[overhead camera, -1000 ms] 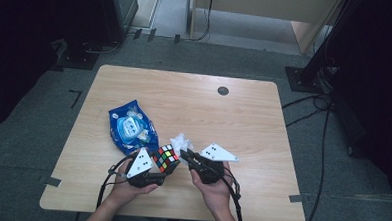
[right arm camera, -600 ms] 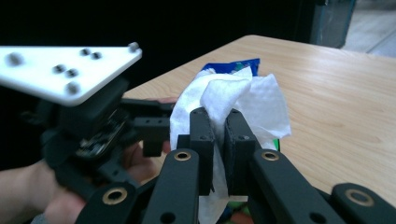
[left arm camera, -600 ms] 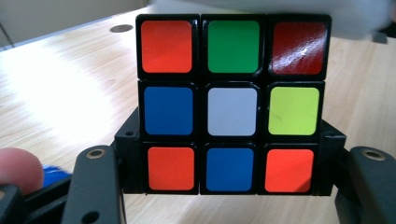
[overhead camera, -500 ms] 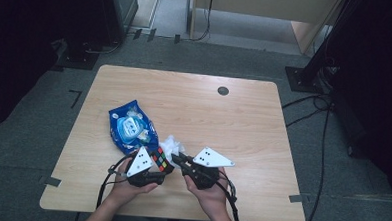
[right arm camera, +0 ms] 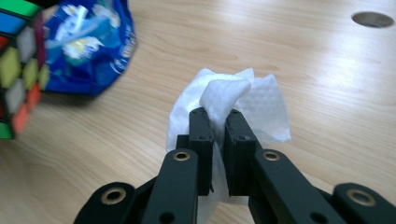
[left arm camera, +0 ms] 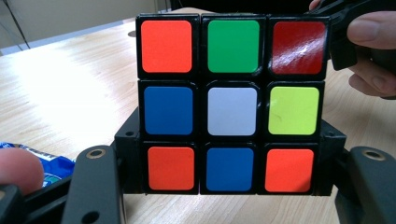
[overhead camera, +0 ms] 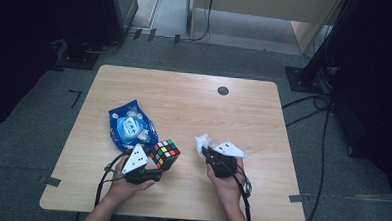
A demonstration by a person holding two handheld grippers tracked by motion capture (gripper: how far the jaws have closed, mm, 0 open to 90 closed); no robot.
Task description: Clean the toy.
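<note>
High view: left gripper [overhead camera: 157,170] clamps a colourful puzzle cube [overhead camera: 164,153] beside a blue packet [overhead camera: 129,128]; right gripper [overhead camera: 207,152] pinches a white tissue [overhead camera: 202,142] on the wooden table [overhead camera: 194,105].

Left gripper view: cube [left arm camera: 231,105] wedged between both jaws.

Right gripper view: jaws closed on tissue [right arm camera: 243,102].

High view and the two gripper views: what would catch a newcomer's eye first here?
The bright puzzle cube stands out most, clamped between the left gripper jaws near the table's front edge. Next is the crumpled white tissue pinched in the right gripper, to the cube's right. Behind the cube lies a shiny blue snack bag.
</note>
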